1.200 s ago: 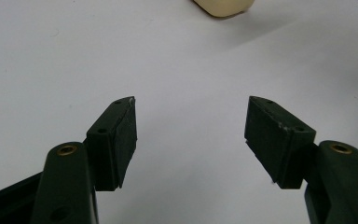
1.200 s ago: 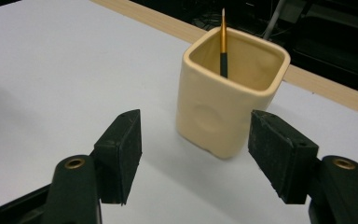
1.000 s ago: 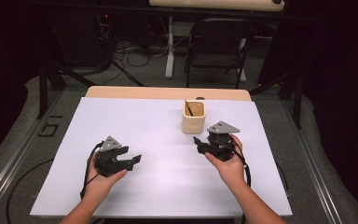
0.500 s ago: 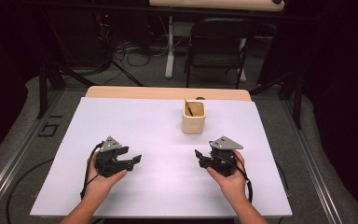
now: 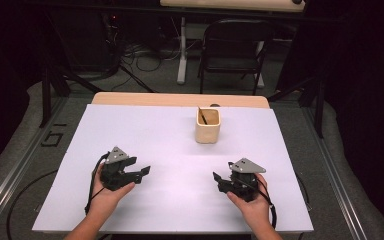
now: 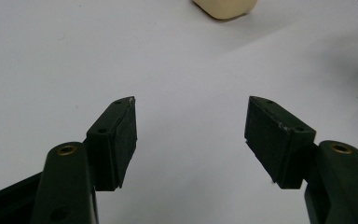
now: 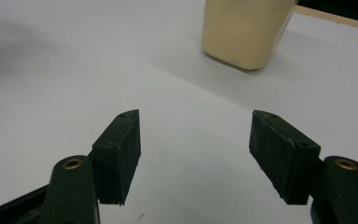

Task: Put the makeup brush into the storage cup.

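A cream square cup stands on the white table right of centre toward the back, with a thin dark stick leaning inside it. My left gripper rests low at the front left, held by a hand, jaws wide open over bare table. My right gripper sits at the front right, jaws open and empty. The cup rises just ahead of the right jaws, and its base shows far ahead in the left gripper view.
A wooden strip runs along the table's far edge. Beyond it stand a black folding chair and a tangle of cables on the grey floor. Black cables trail from each gripper off the front edge.
The right hand has drawn its gripper back toward the front edge and lower, away from the cup. The left hand has kept still.
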Motion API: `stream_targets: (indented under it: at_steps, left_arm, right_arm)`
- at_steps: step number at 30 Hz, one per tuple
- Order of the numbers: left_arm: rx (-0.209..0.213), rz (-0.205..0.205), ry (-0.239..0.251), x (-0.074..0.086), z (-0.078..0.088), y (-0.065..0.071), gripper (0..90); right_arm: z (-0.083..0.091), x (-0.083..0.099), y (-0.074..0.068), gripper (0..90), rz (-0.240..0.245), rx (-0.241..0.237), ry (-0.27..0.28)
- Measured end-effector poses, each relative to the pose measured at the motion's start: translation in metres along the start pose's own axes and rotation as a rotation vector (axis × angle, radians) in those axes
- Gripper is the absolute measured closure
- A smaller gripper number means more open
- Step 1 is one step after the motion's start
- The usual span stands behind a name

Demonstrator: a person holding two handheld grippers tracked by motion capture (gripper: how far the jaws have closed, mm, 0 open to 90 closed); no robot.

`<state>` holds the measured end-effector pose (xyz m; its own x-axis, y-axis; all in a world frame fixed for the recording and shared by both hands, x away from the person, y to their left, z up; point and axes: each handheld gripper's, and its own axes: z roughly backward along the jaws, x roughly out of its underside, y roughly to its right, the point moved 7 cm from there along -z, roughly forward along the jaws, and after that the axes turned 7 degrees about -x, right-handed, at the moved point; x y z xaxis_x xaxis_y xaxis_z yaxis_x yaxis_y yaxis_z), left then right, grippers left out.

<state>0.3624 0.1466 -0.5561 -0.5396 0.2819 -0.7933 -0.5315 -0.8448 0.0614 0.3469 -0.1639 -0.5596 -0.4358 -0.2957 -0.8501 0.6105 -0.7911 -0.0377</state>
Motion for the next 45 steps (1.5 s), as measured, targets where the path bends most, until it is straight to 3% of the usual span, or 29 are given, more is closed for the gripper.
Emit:
stream_targets:
  at_steps: [4,19,28,33,45]
  left_arm:
    - [-0.008,-0.009,-0.011,0.007,0.004,-0.004,34.6]
    - [-0.050,0.047,-0.021,0.028,0.022,-0.030,34.6]
    - [-0.089,0.058,-0.030,0.033,0.021,-0.047,34.3]
    - [-0.092,0.060,-0.034,0.035,0.018,-0.050,34.3]
    - [-0.116,0.067,-0.036,0.036,0.014,-0.060,34.3]
  right_arm:
    - [0.007,0.007,0.005,33.8,-0.010,0.012,-0.005]
    - [0.029,0.033,0.030,33.3,-0.049,0.067,-0.035]
    - [0.028,0.042,0.041,33.3,-0.073,0.070,-0.043]
    - [0.027,0.045,0.043,33.3,-0.096,0.065,-0.048]
    - [0.017,0.044,0.047,33.3,-0.097,0.062,-0.057]
